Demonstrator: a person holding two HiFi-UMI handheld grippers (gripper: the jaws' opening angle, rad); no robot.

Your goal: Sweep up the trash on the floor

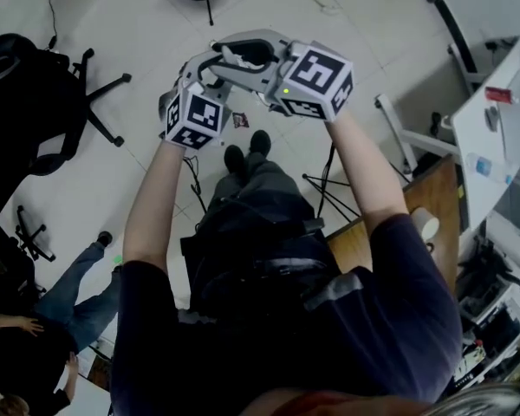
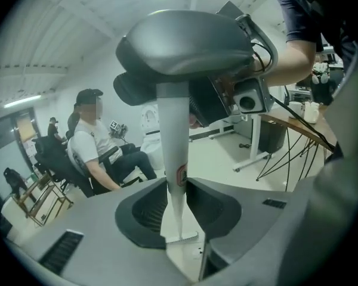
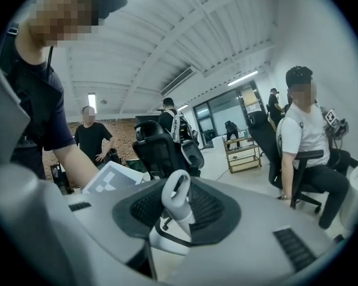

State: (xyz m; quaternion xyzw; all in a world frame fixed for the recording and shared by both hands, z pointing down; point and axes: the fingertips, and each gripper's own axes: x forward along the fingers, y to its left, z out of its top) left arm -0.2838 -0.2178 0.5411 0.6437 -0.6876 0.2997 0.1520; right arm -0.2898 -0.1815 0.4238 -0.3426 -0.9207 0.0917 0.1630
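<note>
- Left gripper (image 2: 178, 204): I read the fingers (image 2: 143, 213) as clamped on a white pole (image 2: 172, 136), one on each side of it.
- Right gripper (image 3: 179, 213): fingers (image 3: 212, 210) closed on a looped white handle (image 3: 176, 195).
- In the left gripper view the pole runs up to the underside of the right gripper. I cannot tell whether pole and handle are one piece.
- Both grippers are held close together, out in front, above the floor (image 1: 156, 24).
- Trash: a small dark wrapper (image 1: 240, 120) lies on the floor just ahead of the shoes (image 1: 247, 150), below the grippers.
- Farther left: a black office chair (image 1: 35, 102).
</note>
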